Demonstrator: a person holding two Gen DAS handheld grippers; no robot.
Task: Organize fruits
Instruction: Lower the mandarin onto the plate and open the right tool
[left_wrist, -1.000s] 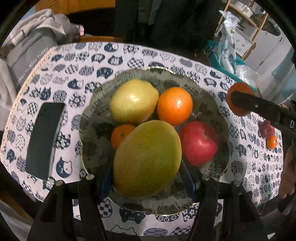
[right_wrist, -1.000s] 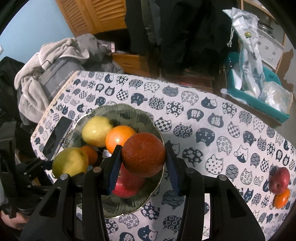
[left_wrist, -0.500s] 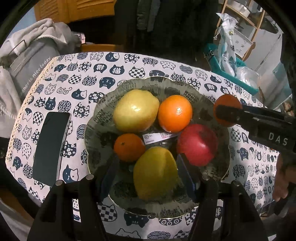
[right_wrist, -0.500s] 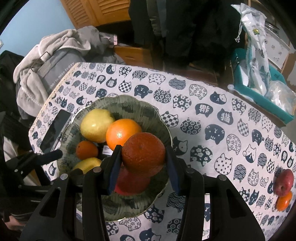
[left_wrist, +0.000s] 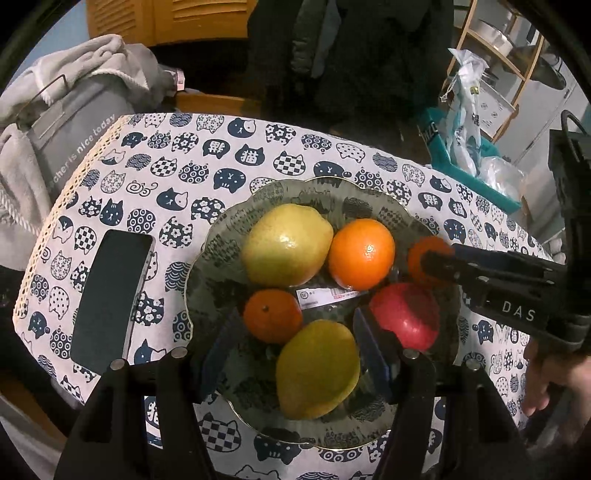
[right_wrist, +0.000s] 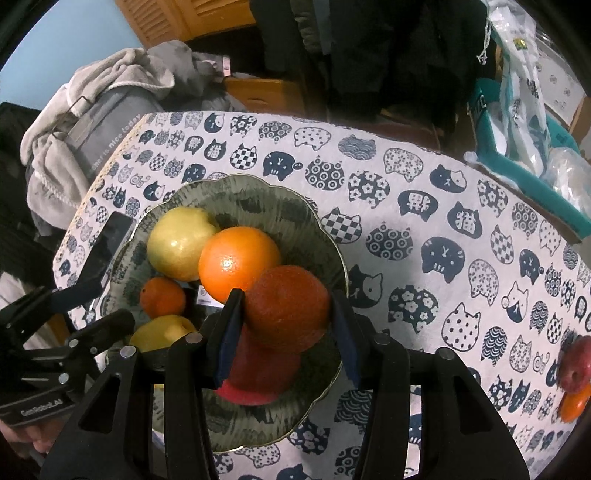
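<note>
A green glass plate (left_wrist: 199, 280) on the cat-print cloth holds a big yellow fruit (left_wrist: 288, 243), an orange (left_wrist: 362, 253), a small tangerine (left_wrist: 272, 315) and a red apple (left_wrist: 404, 315). A yellow-green fruit (left_wrist: 317, 369) lies at its front between the fingers of my left gripper (left_wrist: 295, 332), which is open, with a gap on the fruit's left side. My right gripper (right_wrist: 287, 306) holds a dark orange (right_wrist: 288, 306) just above the red apple (right_wrist: 258, 369). Its jaws are opening, and the pads still touch the orange's sides.
A dark phone (left_wrist: 110, 295) lies left of the plate. Another red apple (right_wrist: 574, 363) and an orange (right_wrist: 574, 406) sit at the cloth's far right. A teal tray (right_wrist: 517, 155) with bags stands beyond the table, and a grey bag (left_wrist: 74, 140) at the left.
My left gripper let go of the yellow-green fruit on the plate and drew back from it. My right gripper came down over the plate with the dark orange.
</note>
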